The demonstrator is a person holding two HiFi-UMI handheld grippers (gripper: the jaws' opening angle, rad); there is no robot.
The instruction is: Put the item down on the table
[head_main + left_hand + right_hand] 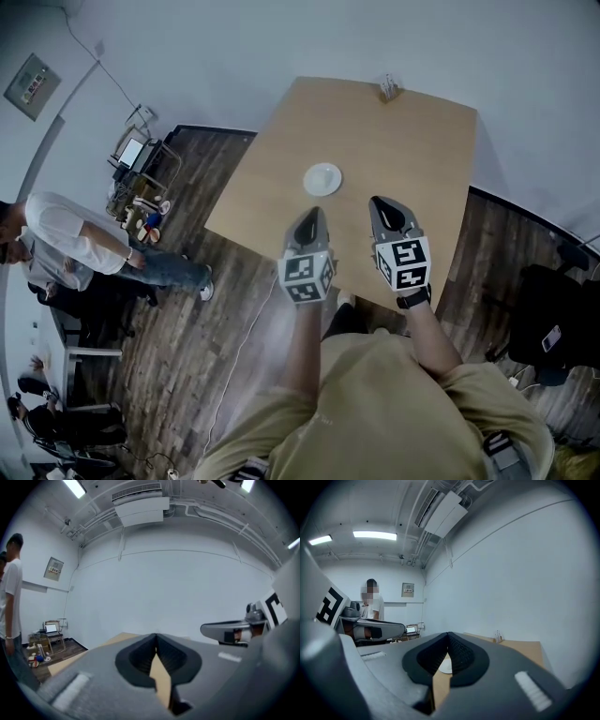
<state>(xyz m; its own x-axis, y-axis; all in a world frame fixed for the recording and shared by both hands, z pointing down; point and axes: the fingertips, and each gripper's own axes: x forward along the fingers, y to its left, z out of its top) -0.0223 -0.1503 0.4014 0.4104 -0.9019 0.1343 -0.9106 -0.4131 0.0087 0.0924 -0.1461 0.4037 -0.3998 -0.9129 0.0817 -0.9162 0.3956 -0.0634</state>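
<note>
A small white round item (322, 178), flat and smooth like a shallow dish, lies near the middle of the pale wooden bench (422, 141), with nothing touching it. Near it, on my side, I hold my left gripper (312, 217) and right gripper (382, 206) side by side above the bench. Both are grey with black ribbed pads, and each has its jaws closed tip to tip on nothing. A small clear object (389, 88) stands at the bench's far edge.
</note>
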